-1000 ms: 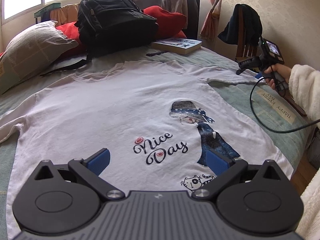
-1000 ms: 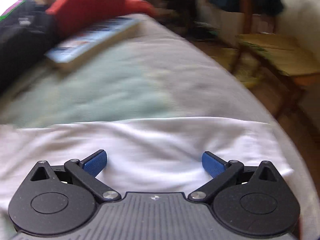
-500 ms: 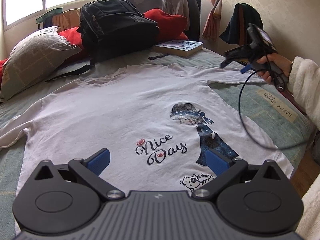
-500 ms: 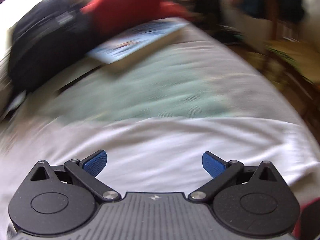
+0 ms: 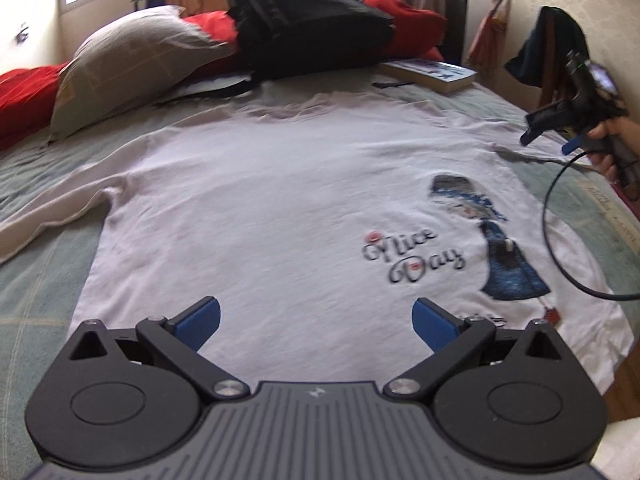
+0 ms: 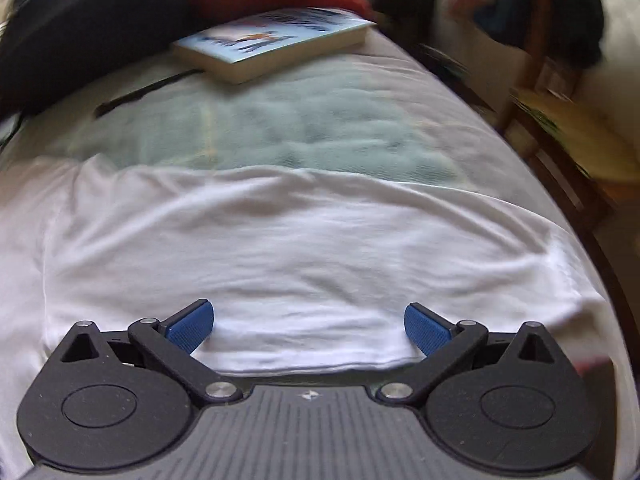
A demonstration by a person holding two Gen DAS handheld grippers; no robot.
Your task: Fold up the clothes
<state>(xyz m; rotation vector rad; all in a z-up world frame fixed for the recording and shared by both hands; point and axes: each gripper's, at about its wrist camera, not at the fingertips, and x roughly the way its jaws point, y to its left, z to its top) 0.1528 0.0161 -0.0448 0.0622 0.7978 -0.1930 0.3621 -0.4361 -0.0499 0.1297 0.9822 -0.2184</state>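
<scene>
The white shirt (image 5: pixel 280 208) lies flat on the bed (image 5: pixel 36 280), print side up, w/ "Nice Day" and a girl in blue on it. Its long way runs from the hem, near the left gripper (image 5: pixel 316 320), up to the neck by the backpack (image 5: pixel 308 20). One sleeve sticks out to the left side, the other to the right.

Left gripper: blue pads wide apart, nothing in them. It hangs just over the hem, a bit left of the middle. The shirt is straight ahead of its fingers.

Right gripper (image 6: pixel 309 326): also wide open, holding nothing. It sits over the right sleeve (image 6: pixel 320 248), and the sleeve edge lies just at the pads. The sleeve runs side to side across the fingers, not along them. In the left view the right gripper is up by the right sleeve, in the person's hand (image 5: pixel 608 148), w/ a black cable hanging down over the shirt.

So the right one is nearer the sleeve, the left one nearer the hem. I think the next step is to pinch the sleeve and bring it in over the body. No fold is made yet.

Containers: only the backpack; can't tell what's in it. A book (image 6: pixel 272 40) lies on the bed past the sleeve, well apart. A pillow (image 5: pixel 132 60) is up on the left.
</scene>
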